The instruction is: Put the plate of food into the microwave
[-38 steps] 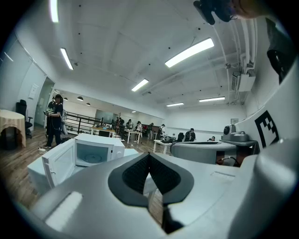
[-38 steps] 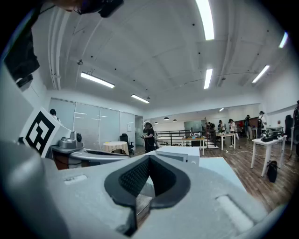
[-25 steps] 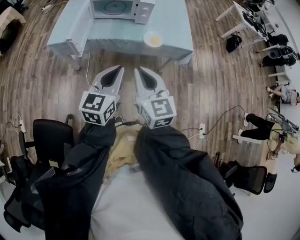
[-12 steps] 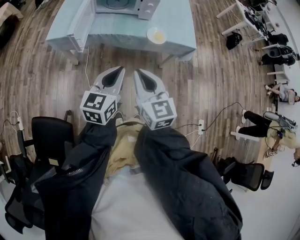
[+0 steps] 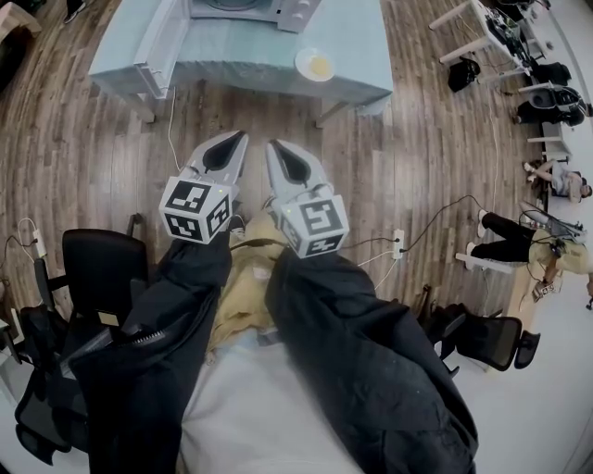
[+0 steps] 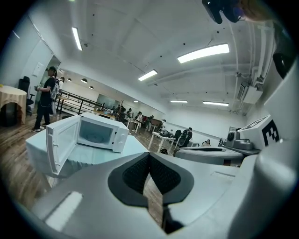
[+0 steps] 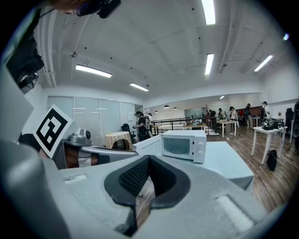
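Note:
A white plate of yellow food (image 5: 318, 65) sits near the front right edge of the light-blue table (image 5: 259, 65). The white microwave (image 5: 255, 9) stands at the table's back, its door (image 5: 153, 42) swung open to the left. My left gripper (image 5: 241, 136) and right gripper (image 5: 271, 144) are held side by side over the wood floor, well short of the table, both shut and empty. The left gripper view shows the microwave (image 6: 98, 133) with its cavity open beyond the left gripper (image 6: 149, 155). In the right gripper view the microwave (image 7: 184, 145) lies past the right gripper (image 7: 149, 158).
Black office chairs stand at my left (image 5: 102, 273) and lower right (image 5: 482, 347). A power strip (image 5: 398, 250) with cables lies on the floor to the right. White desks (image 5: 473, 32) and seated people are at the far right. A person (image 6: 46, 98) stands beyond the microwave.
The table, microwave and plate have slid up and slightly right in the head view. Both grippers keep the same shut pose side by side.

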### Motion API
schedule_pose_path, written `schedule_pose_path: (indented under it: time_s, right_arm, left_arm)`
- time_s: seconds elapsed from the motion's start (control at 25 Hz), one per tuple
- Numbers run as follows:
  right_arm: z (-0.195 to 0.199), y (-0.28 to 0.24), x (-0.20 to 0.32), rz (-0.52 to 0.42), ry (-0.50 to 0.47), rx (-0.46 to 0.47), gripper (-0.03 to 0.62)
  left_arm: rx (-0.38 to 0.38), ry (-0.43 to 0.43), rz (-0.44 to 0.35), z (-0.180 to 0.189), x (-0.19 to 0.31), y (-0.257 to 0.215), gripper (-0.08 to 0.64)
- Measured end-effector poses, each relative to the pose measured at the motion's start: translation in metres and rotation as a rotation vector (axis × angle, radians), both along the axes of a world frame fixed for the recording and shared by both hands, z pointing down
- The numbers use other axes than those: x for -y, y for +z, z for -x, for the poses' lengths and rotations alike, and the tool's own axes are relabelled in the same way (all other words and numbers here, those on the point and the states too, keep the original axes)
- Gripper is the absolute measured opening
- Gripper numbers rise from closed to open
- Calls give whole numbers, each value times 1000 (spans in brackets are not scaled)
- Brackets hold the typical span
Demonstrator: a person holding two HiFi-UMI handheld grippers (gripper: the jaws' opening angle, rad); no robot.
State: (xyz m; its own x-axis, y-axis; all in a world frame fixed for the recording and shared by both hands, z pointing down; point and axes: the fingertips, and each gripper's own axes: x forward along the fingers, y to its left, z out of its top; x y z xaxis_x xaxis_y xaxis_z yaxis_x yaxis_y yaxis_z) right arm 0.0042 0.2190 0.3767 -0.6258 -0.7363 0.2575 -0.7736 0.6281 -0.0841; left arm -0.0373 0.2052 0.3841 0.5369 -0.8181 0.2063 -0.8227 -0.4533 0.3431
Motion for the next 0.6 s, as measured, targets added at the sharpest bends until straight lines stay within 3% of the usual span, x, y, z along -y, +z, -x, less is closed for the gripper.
schedule_pose_path:
  time_s: [0.28, 0.6]
  right_arm:
    - [-7, 12, 29, 29, 12, 7, 0]
    - [0, 10, 101, 23, -44, 21, 0]
  left_arm:
    - [11, 6, 25, -5, 24, 12, -2]
    - [25, -61, 22, 9, 94, 9, -2]
